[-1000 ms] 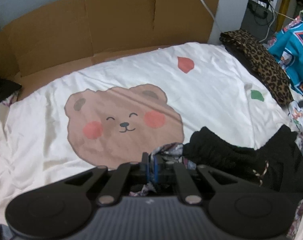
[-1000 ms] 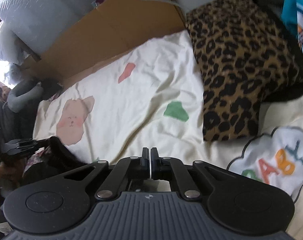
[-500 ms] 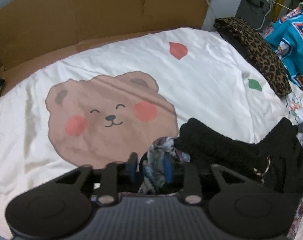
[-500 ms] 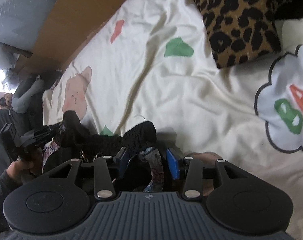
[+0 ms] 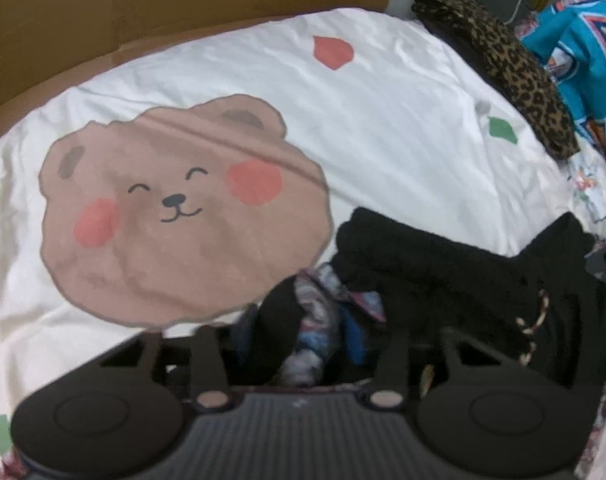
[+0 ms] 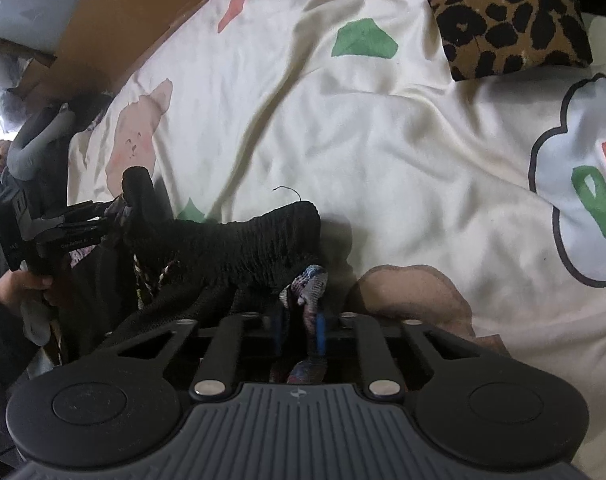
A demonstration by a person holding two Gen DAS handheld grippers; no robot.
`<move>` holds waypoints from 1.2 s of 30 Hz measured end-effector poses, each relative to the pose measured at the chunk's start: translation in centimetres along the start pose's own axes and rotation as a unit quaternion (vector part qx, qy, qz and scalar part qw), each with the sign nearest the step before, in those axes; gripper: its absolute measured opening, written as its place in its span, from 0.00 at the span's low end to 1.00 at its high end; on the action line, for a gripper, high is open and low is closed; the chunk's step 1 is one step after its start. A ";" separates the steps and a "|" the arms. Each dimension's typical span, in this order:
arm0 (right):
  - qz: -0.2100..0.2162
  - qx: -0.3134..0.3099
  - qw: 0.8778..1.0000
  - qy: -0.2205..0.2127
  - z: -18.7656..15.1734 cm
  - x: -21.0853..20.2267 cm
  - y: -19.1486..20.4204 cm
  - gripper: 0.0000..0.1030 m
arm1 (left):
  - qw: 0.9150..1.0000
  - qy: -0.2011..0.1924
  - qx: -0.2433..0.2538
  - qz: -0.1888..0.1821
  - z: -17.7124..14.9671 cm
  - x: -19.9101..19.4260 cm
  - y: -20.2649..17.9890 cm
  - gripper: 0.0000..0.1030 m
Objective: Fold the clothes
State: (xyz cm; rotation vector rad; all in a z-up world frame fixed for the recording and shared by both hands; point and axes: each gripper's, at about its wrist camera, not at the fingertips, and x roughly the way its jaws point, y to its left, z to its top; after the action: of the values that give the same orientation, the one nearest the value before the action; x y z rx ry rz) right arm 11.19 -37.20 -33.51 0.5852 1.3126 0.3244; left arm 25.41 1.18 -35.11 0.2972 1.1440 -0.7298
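Note:
A black garment with a gathered waistband, a braided cord and patterned fabric inside lies bunched on a white bear-print sheet. My left gripper is open, its blue pads wide apart with a fold of patterned and black cloth between them. In the right wrist view the black garment stretches from the left gripper, held by a hand, to my right gripper. The right gripper's pads stand close together, pinching a twist of the patterned cloth at the waistband's end.
A leopard-print cushion lies at the sheet's far right edge. A teal printed garment is beyond it. Cardboard stands along the back of the bed.
My left gripper went from shut on the cloth to wide open. My right gripper came down to the garment, opened, then closed on the patterned cloth.

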 end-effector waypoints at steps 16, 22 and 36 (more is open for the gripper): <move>-0.052 -0.104 0.988 -0.101 1.7 -5.2 2.8 0.03 | 0.993 -0.095 -0.067 0.021 2.0 -6.6 0.5 0.03; -0.076 -0.122 0.980 -0.141 4.1 -6.9 3.3 0.03 | 0.989 -0.124 -0.084 0.013 3.4 -8.3 0.4 0.03; -0.109 -0.196 0.958 -0.181 10.3 -6.2 7.2 0.03 | 0.977 -0.164 -0.129 0.038 5.1 -9.7 3.3 0.03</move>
State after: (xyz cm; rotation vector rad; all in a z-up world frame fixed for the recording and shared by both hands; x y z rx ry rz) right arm 20.33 -36.93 -22.89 0.1496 0.9139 0.2702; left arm 29.08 4.33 -24.77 -0.0007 0.8948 -0.5305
